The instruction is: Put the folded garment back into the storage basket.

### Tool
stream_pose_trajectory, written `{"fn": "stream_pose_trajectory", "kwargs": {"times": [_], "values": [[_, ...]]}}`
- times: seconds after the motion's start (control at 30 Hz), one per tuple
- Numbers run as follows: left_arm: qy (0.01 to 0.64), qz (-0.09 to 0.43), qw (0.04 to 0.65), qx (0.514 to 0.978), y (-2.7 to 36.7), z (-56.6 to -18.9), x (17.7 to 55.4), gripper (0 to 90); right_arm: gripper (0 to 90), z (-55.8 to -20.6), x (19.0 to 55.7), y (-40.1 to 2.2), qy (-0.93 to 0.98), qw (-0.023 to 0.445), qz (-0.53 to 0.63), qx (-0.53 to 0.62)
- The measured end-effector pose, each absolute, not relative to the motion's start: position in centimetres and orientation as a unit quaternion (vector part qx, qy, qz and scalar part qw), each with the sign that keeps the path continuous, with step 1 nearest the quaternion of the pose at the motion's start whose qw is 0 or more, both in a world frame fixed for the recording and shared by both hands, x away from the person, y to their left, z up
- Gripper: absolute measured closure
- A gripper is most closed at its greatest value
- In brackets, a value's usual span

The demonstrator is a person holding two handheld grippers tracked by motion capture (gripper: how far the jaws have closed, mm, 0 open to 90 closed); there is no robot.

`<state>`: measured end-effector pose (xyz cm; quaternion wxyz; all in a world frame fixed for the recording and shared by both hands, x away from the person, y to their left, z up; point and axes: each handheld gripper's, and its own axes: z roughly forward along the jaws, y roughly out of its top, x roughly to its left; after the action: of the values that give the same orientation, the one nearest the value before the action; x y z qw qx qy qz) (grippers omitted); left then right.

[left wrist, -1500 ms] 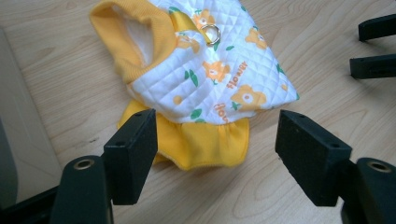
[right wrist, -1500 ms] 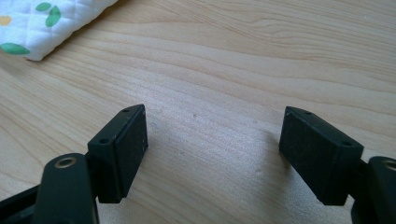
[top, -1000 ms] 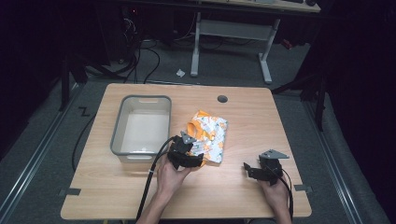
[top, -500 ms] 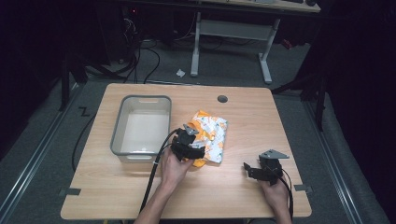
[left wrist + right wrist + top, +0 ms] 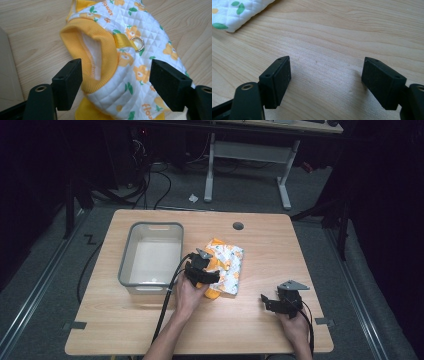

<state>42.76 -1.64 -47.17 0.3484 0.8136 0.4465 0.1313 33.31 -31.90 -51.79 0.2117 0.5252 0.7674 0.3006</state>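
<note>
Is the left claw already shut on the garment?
No: in the left gripper view the left claw stands wide open, its jaws either side of the garment, not pinching it.

Bare wood lies open along the near edge and the whole right edge of the light wooden tabletop [image 5: 260, 330], and across its far right corner. The grey rectangular plastic bin [image 5: 150, 254] blocks the left half, and just beside it the white quilted garment with yellow flower print [image 5: 227, 265] takes the centre, leaving little passage between them.
</note>
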Motion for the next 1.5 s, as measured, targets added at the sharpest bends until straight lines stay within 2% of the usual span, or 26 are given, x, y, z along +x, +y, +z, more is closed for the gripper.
{"fn": "stream_pose_trajectory", "kwargs": {"times": [0.57, 0.93, 1.27, 1.3, 1.33, 1.43, 1.5], "values": [[0.466, 0.112, 0.306, 0.823, -3.5, -50.6, 44.7, 27.5, 23.7, -51.8, 33.3, -31.9, 0.768, 0.212, 0.301, 0.524], [0.450, 0.135, 0.290, 0.834, -4.0, -51.1, 44.7, 29.4, 23.7, -51.8, 33.3, -31.9, 0.768, 0.212, 0.301, 0.524], [0.430, 0.133, 0.297, 0.842, -4.1, -50.8, 44.4, 53.1, 23.7, -51.8, 33.3, -31.9, 0.768, 0.212, 0.301, 0.524], [0.428, 0.132, 0.297, 0.843, -4.2, -50.8, 44.4, 53.1, 23.7, -51.8, 33.3, -31.9, 0.768, 0.212, 0.301, 0.525], [0.425, 0.126, 0.298, 0.846, -4.2, -50.7, 44.4, 59.6, 23.7, -51.8, 33.3, -31.9, 0.768, 0.212, 0.301, 0.525], [0.424, 0.119, 0.302, 0.846, -4.2, -50.7, 44.4, 67.6, 23.7, -51.8, 33.3, -31.9, 0.768, 0.212, 0.301, 0.525], [0.428, 0.091, 0.315, 0.842, -3.9, -50.5, 44.6, 71.1, 23.7, -51.8, 33.3, -31.9, 0.767, 0.212, 0.301, 0.525]]}}
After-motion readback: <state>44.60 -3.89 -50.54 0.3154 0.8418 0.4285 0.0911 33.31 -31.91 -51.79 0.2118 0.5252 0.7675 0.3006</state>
